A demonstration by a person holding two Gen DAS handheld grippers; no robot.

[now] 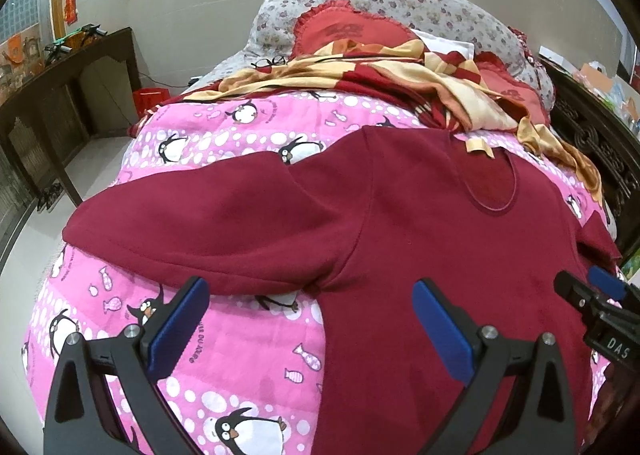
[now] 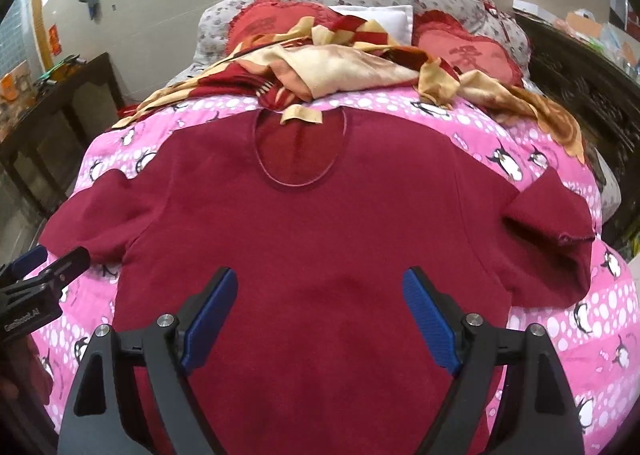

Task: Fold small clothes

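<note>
A pink penguin-print quilt (image 2: 560, 183) covers the bed. On it, spread flat with the neckline away from the cameras, lies a dark red short-sleeved knit top (image 2: 320, 223). The left gripper (image 1: 310, 319) and right gripper (image 2: 320, 311) hover above it, jaws apart, empty.

Left gripper (image 1: 310, 315) jaws spread wide, blue pads (image 1: 178, 329) apart, gripping nothing. Right gripper (image 2: 320, 309) likewise wide open, near, just right of the left.
</note>
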